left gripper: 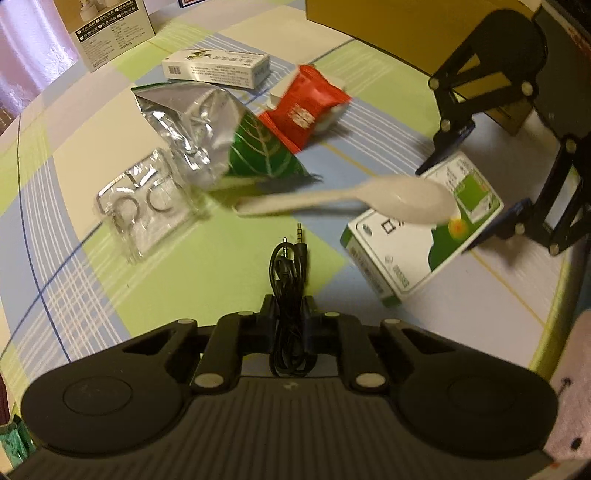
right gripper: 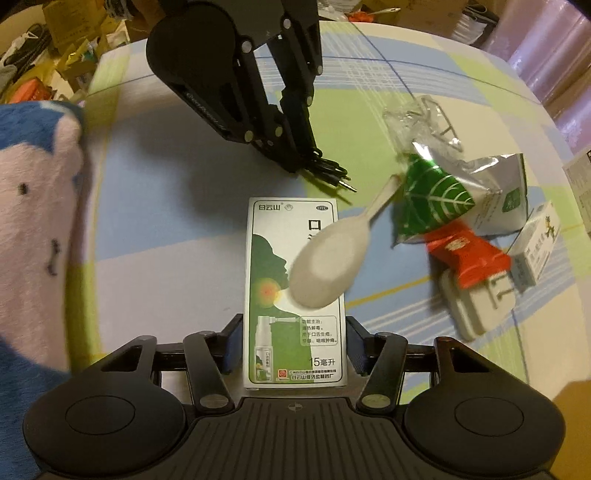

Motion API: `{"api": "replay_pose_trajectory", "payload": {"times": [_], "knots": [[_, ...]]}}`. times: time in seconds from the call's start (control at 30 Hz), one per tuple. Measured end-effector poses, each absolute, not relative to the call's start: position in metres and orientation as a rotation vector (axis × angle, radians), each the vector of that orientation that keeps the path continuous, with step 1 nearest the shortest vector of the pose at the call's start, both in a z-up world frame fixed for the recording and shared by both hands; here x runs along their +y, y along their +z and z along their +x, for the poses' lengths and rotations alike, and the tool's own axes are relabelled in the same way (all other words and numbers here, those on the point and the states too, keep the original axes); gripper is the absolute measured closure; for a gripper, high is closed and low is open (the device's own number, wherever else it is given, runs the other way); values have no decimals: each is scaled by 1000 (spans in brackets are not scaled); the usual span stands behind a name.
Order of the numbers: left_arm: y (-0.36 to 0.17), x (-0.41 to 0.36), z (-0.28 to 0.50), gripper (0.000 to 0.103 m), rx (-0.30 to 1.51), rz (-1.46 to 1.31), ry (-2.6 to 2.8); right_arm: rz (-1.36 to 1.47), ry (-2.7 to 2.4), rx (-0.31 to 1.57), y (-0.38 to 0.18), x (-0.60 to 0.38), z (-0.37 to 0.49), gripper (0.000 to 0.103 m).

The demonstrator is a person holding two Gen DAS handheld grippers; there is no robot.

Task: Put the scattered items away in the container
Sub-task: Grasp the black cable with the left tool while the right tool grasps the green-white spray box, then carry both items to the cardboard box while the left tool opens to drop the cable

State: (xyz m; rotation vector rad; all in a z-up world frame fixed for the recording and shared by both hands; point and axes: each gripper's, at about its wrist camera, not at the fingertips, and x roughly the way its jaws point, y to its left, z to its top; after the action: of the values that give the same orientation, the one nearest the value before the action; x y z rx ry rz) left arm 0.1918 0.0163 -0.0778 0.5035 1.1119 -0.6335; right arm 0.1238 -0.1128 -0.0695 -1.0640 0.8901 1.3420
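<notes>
We see the left tool (left gripper: 290, 306) clamped shut on a coiled black audio cable (left gripper: 290, 266), plug tip poking out. The right tool (right gripper: 291, 345) has its blue pads either side of a glossy green-white medicine box (right gripper: 273, 258); contact unclear, can't tell if gripped. A matte white plastic spoon (right gripper: 325, 266) lies with its bowl on that box. Crinkly foil bag (left gripper: 195, 125), red wrapper (left gripper: 306, 110), clear blister pack (left gripper: 144, 206) lie nearby. Both tools point steeply down. The surface (left gripper: 92, 295) wears a pastel plaid cloth; a yellow cardboard box (left gripper: 388, 29) stands behind.
</notes>
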Motion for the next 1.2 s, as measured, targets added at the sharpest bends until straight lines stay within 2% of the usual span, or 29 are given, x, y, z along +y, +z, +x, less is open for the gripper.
{"api": "replay_pose_trajectory", "payload": {"times": [0.63, 1.2], "knots": [[-60, 22, 120, 93, 1108, 431, -565, -920, 1266, 861, -37, -158, 64, 51], [-14, 0, 94, 93, 1057, 376, -491, -710, 1037, 772, 16, -197, 68, 51]]}}
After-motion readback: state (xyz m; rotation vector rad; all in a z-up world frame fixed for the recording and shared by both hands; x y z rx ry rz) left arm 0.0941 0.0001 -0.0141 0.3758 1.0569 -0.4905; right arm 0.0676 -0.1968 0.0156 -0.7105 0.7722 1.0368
